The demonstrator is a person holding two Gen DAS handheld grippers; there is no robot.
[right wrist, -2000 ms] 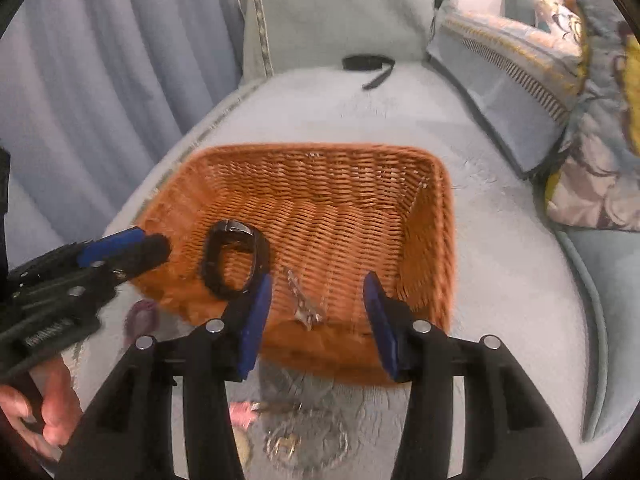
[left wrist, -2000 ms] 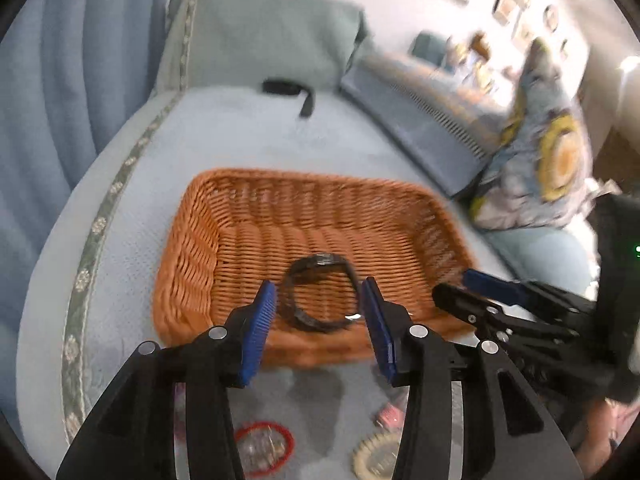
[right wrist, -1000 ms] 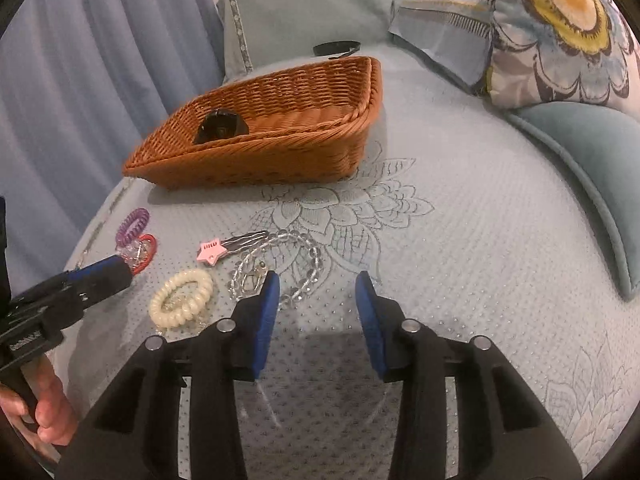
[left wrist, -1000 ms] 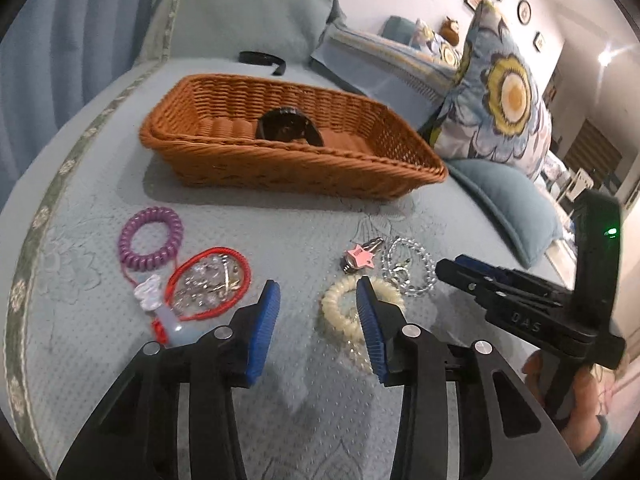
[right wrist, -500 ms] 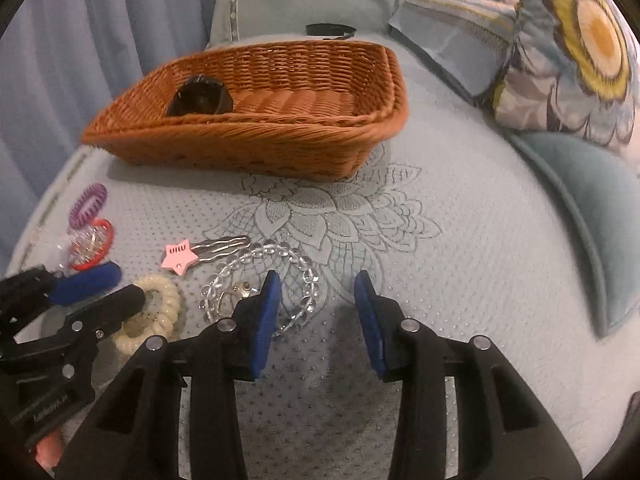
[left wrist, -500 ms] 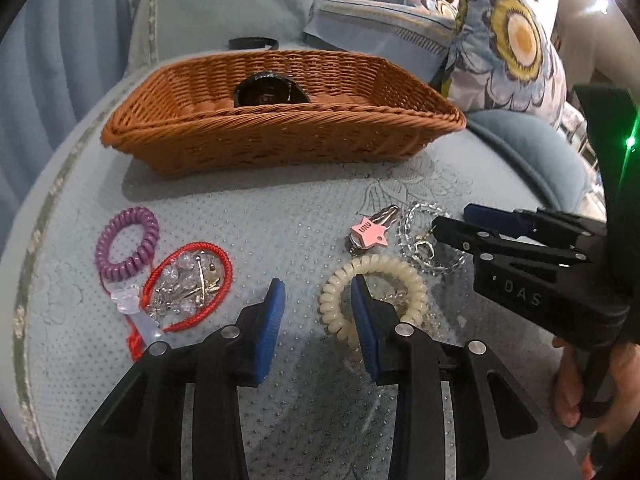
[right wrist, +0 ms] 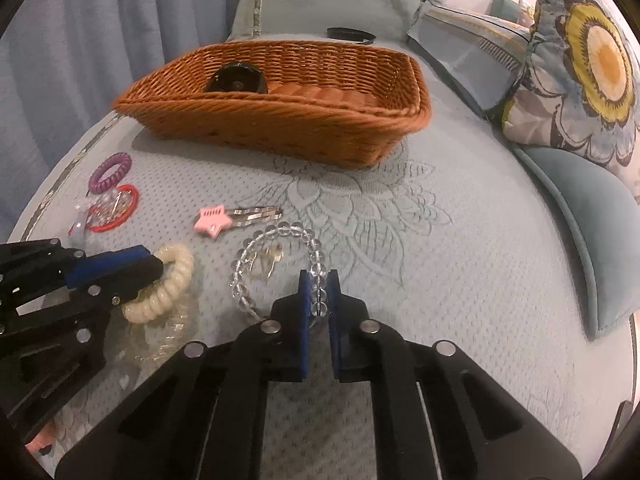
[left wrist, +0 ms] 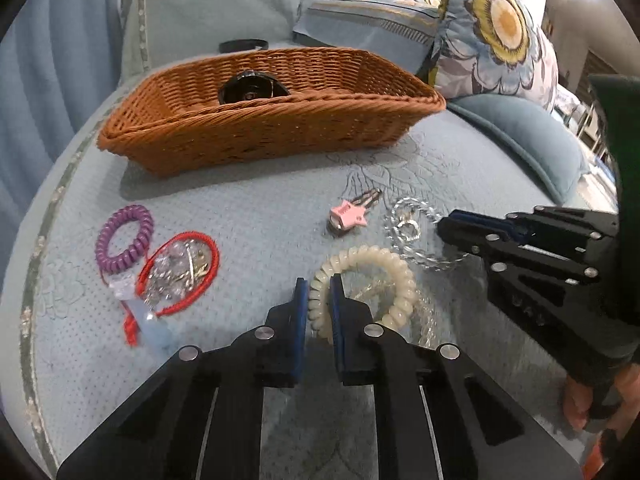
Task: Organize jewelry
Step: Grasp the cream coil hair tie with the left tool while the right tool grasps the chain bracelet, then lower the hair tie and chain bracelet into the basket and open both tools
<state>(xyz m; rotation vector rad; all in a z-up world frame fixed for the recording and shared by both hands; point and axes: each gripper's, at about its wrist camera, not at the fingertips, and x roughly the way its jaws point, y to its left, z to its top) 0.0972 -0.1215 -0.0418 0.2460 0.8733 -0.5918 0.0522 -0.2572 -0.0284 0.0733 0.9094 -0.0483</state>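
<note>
Left-wrist and right-wrist views of a pale blue quilted bedspread [right wrist: 460, 248] on which the jewellery lay. The left gripper [left wrist: 319, 294], black with blue pads, was clamped on the near-left arc of a cream spiral coil bracelet [left wrist: 394, 268], which rested on the bedspread. The right gripper [right wrist: 319, 294], of the same build, was clamped on the near-right arc of a clear glass-bead bracelet [right wrist: 248, 256], whose remaining loop lay flat on the fabric; a small metal charm sat inside that loop. The two bracelets lay just beside each other, the cream one to the left of the beaded one. Beyond them lay a pink star-shaped hair clip with a silver metal prong [right wrist: 214, 219]. Farther left, a purple spiral coil hair tie [left wrist: 124, 238] lay touching a red cord bracelet strung with clear crystals [left wrist: 180, 268], both well apart from the grippers. At the far side of the bedspread stood a rectangular orange-brown wicker basket [right wrist: 280, 120], holding a black wristwatch [left wrist: 250, 87] propped near its left end. Behind the basket a black strap [right wrist: 348, 34] lay on the bedspread. A floral-print cushion with yellow flowers [right wrist: 588, 64] leaned at the right, above a plain teal cushion [left wrist: 532, 140]. Blue curtains [right wrist: 100, 40] hung at the left.
</note>
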